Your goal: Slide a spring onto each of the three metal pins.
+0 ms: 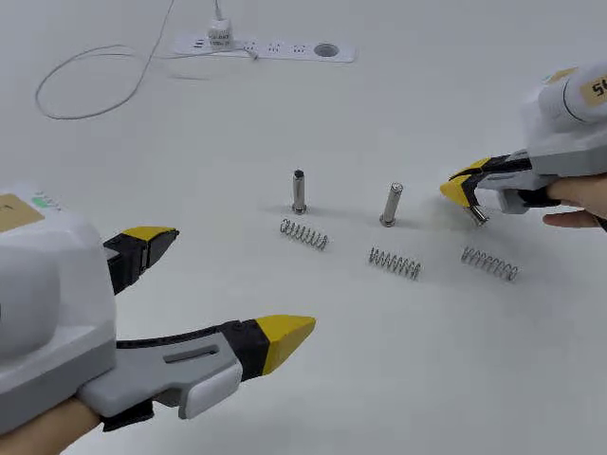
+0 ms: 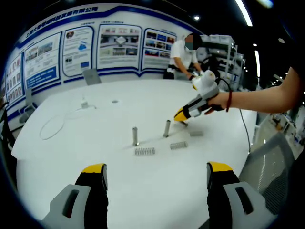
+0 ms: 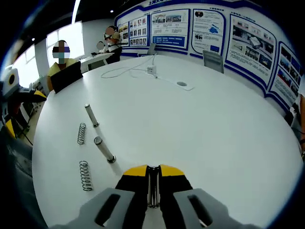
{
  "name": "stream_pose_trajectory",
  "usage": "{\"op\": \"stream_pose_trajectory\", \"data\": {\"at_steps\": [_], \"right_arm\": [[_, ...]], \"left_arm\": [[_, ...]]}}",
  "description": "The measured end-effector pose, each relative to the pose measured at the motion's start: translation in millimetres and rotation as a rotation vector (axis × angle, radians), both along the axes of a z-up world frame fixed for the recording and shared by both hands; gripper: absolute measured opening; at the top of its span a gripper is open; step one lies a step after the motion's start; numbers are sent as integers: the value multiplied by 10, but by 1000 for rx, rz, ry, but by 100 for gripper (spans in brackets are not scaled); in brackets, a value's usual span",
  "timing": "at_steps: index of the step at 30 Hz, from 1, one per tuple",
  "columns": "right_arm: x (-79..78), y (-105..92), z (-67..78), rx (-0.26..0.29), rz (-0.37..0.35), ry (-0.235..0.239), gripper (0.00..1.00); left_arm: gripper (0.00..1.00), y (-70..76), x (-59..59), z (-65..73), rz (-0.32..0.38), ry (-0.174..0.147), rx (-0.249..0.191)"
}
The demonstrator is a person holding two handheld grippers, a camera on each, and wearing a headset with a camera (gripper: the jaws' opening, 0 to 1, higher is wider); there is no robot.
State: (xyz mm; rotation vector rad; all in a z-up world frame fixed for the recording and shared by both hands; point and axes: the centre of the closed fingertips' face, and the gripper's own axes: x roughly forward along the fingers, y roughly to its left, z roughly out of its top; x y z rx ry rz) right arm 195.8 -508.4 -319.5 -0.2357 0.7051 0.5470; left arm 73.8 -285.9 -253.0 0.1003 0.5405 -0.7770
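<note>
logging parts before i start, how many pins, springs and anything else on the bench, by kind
metal pins: 3, left pin and middle pin standing, third pin held in the right tongs
springs: 3, left spring, middle spring, right spring, all lying flat
power strip: 1
cable: 1
total: 8

Two pins (image 1: 299, 191) upright, third gripped; three springs (image 1: 303, 234) flat
</note>
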Motion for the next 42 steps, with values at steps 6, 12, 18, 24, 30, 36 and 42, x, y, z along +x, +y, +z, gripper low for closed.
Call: {"op": "stream_pose_trajectory", "data": {"at_steps": [6,12,18,24,30,36,42], "right_arm": [[-16,-20,101,11,-13,-23,8],[-67,-22,154,1,-11,-34,8],[-152,-49,216,-24,-14,-49,8],[-218,-79,209,-31,-19,-47,8],[-280,-102,204,-38,-22,-44,8],[-317,-110,205,-47,-22,-38,8],[-356,-110,202,-50,-19,-28,8]], "left_arm": [[87,-13,0,23,-2,-5,-5],[87,-24,5,40,-7,-11,-8],[87,-30,5,51,-11,-16,-10],[87,-36,-2,61,-14,-20,-12],[87,-39,-20,65,-17,-21,-11],[87,-44,-33,68,-18,-22,-8],[87,-44,-32,76,-17,-23,-4]]}}
